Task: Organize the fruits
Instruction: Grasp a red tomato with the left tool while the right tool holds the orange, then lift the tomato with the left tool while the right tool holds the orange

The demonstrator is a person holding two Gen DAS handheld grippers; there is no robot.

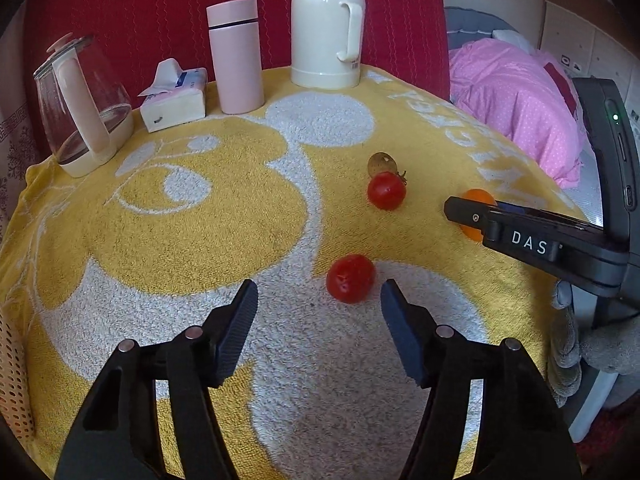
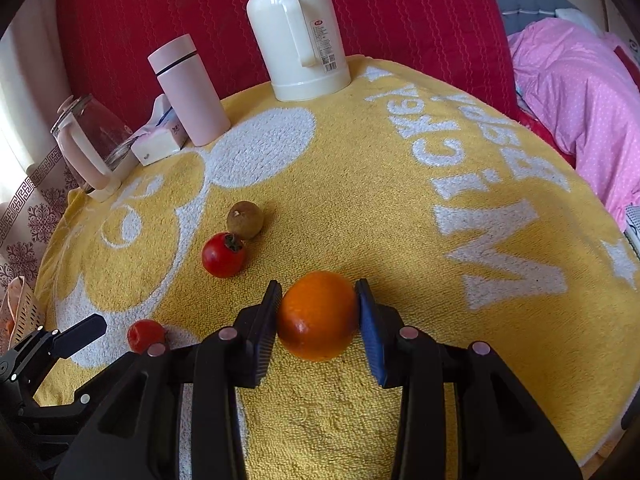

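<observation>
Orange peel pressed both pads of the right hand-held gripper, which clamped the orange near the tabletop's right edge, likely for carrying. Ahead of the left hand-held gripper, fingers apart, 1 tomato sat, seemingly next.

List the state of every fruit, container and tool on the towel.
Left tool: open, empty, near tomato just ahead.
Right tool: shut on orange.
Orange: gripped, on towel.
Near tomato: loose.
Far tomato: loose, touching brown fruit.
Brown fruit: loose.
White flask: upright, capped.
Pink bottle: upright, capped.
Glass kettle: upright, lid on.
Tissue pack: open.
</observation>
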